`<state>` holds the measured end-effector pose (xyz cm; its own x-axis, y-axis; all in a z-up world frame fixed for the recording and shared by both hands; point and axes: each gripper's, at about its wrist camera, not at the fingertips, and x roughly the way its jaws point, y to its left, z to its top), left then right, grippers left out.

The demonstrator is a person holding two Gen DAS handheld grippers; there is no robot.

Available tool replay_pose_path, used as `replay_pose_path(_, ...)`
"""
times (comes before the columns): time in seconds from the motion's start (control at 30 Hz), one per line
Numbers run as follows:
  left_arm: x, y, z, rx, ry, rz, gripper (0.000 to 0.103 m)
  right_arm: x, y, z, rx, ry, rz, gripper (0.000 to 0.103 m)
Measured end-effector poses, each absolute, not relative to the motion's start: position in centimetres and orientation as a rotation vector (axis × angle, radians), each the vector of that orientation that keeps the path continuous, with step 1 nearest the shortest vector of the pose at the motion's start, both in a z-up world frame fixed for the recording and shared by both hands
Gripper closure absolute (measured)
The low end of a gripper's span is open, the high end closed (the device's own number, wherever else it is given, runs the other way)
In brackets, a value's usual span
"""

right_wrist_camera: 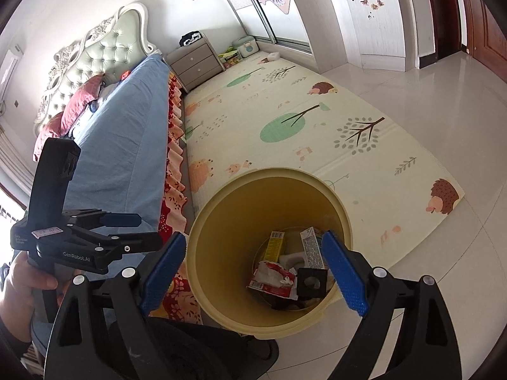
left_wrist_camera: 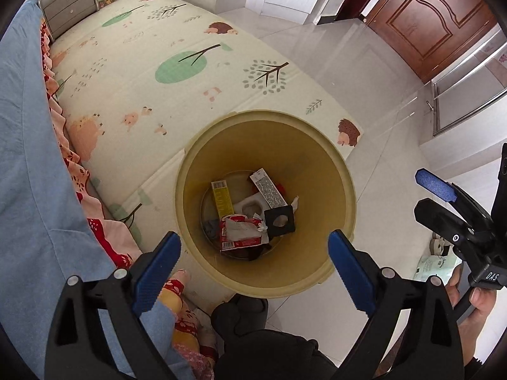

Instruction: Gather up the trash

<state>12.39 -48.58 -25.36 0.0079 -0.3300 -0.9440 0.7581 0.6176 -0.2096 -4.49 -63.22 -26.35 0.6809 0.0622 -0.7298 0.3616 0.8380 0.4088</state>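
Left gripper (left_wrist_camera: pixel 253 250): black frame with ribbed blue pads low in the left wrist view, jaws spread wide with nothing between them — only the bin mouth below.
Right gripper (right_wrist_camera: pixel 253 266): same build, low in the right wrist view, jaws likewise wide apart and gripping nothing; its right pad overlaps the bin's inner wall in the picture.
Trash bin (left_wrist_camera: pixel 190 171): round, smooth yellowish plastic with a rolled rim, standing upright at lower centre, mouth facing up toward both cameras.
Trash inside: on the bin floor lie a crumpled red-and-white wrapper (left_wrist_camera: pixel 242 232), a flat black square piece with a round hole (left_wrist_camera: pixel 280 220), a yellow carton (left_wrist_camera: pixel 223 199) with its long axis running up-and-down in the frame, and a grey printed carton (left_wrist_camera: pixel 269 188) slanted toward the upper left.
Play mat (left_wrist_camera: pixel 133 72): cream foam, printed with trees and hedgehogs, filling the upper left; the bin stands at the mat's edge, partly on it.
Tile floor (left_wrist_camera: pixel 374 72): glossy pale tiles, open at right.
Bed (right_wrist_camera: pixel 126 133): blue sheet and red floral frill along the left edge, close beside the bin.
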Motion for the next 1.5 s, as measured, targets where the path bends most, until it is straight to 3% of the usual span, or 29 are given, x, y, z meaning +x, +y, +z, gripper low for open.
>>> replay_pose_path(0.73,10.7,-48.2,-24.7,0.469,1.220,-0.918,0.009,-4.9,-62.3,-26.4,0.555,0.836,-0.207,0.018)
replay_pose_path(1.1,9.3,-44.8,-19.0,0.313,1.124,-0.989,0.009,-6.1,-60.2,-22.2,0.496,0.776,-0.205,0.018)
replay_pose_path(1.5,7.4,-34.6,-13.4,0.212,0.933,-0.835,0.006,-4.9,-51.3,-16.9,0.354,0.727,-0.063,0.018)
